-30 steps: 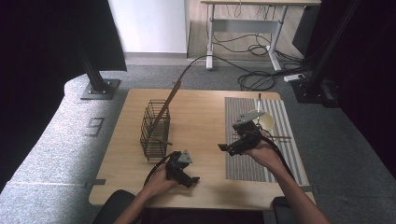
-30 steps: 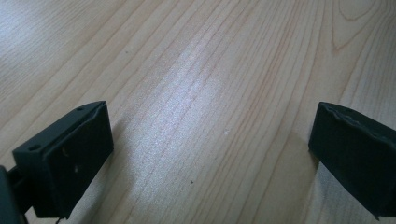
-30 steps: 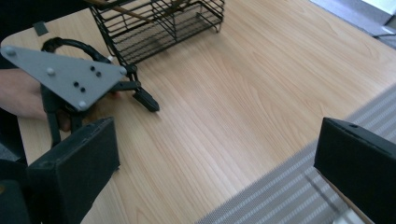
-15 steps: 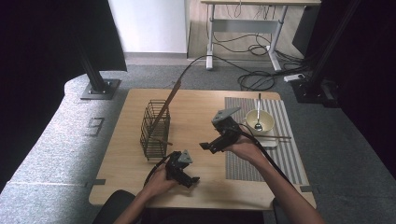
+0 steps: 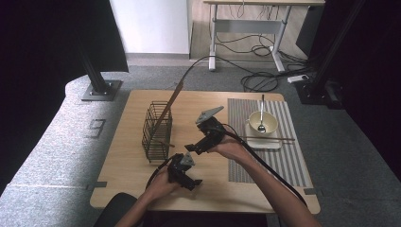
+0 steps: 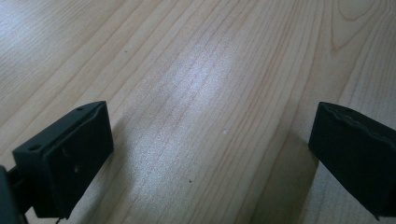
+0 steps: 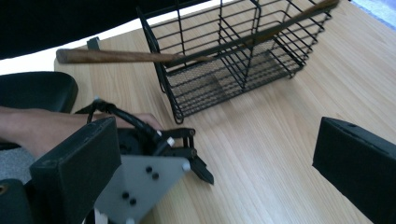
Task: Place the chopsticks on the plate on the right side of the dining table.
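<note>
A black wire basket stands on the left half of the wooden table, with a long wooden utensil leaning out of it. In the right gripper view the basket is straight ahead and the utensil's handle pokes out to the left. My right gripper hovers at mid-table just right of the basket, open and empty. My left gripper rests near the front edge, open over bare wood. It also appears low in the right gripper view.
A striped placemat covers the right side. On it a white plate carries a cream bowl with a spoon in it, and chopsticks lie across the plate. A black chair edge is near the table's front.
My right gripper has swung left, from beside the bowl on the placemat to the middle of the table near the basket. The left gripper has stayed put.
</note>
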### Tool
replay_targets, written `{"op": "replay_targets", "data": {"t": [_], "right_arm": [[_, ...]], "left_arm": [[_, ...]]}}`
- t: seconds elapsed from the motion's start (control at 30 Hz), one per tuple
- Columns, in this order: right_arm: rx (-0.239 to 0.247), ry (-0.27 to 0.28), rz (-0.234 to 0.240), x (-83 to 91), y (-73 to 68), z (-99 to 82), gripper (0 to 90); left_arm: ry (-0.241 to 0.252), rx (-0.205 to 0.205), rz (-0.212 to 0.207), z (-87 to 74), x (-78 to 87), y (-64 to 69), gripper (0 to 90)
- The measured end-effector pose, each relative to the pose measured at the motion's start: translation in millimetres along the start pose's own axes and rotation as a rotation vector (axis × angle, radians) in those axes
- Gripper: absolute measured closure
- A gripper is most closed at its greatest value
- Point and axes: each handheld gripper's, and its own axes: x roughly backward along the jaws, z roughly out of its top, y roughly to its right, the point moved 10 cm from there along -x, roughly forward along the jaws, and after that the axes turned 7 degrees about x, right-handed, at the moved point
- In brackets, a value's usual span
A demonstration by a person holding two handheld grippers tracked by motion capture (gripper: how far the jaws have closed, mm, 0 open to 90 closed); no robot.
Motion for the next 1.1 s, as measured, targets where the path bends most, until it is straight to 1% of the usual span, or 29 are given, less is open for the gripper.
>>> {"op": "replay_targets", "data": {"t": [0.07,0.17,0.23,0.3,0.33,0.43,0.5,0.57,0.6,0.7,0.8,0.83,0.97,1.1], "right_arm": [[0.0,0.014,0.02,-4.6,-3.3,2.7,0.3],[0.007,0.004,0.028,-9.6,-6.3,3.3,0.3],[0.023,-0.001,0.042,-15.7,-11.8,6.8,0.4],[0.036,0.008,0.051,-18.9,-15.1,10.6,1.7],[0.042,0.013,0.055,-20.8,-16.6,12.3,2.1],[0.047,0.002,0.057,-27.6,-18.9,14.6,2.1],[0.048,0.007,0.061,-32.2,-20.6,18.0,2.8],[0.055,0.024,0.069,-36.2,-23.2,22.1,4.9],[0.054,0.017,0.07,-39.0,-24.4,22.9,4.9],[0.068,0.015,0.062,-44.6,-25.9,26.2,6.7],[0.079,0.032,0.065,-48.2,-28.2,31.3,11.5],[0.079,0.032,0.065,-48.2,-28.2,31.3,11.5],[0.063,0.042,0.034,-49.4,-21.5,34.3,15.4],[0.051,0.057,0.011,-46.2,-14.4,37.7,22.8]], "left_arm": [[0.0,0.0,0.0,-0.1,0.0,0.2,0.0],[0.0,0.0,0.0,-0.1,0.0,0.3,0.0],[-0.001,0.001,0.001,-0.3,0.1,0.5,0.0],[0.001,-0.001,-0.001,-0.2,0.0,0.6,0.0],[0.001,-0.001,-0.002,-0.2,0.0,0.8,0.0],[0.0,-0.002,-0.001,-0.3,0.1,0.7,0.0],[-0.001,-0.001,0.0,-0.3,0.1,0.8,0.0],[0.0,-0.001,-0.001,-0.3,0.1,1.0,0.0],[0.003,0.002,-0.001,-0.1,0.0,1.3,0.0],[-0.002,-0.003,-0.002,-0.5,0.4,1.2,0.0],[-0.001,-0.002,-0.002,-0.6,0.3,1.6,0.0],[-0.001,-0.002,-0.002,-0.6,0.3,1.6,0.0],[-0.001,-0.005,-0.003,-0.7,0.4,1.7,0.0],[-0.002,-0.005,-0.003,-0.7,0.5,1.8,0.0]]}}
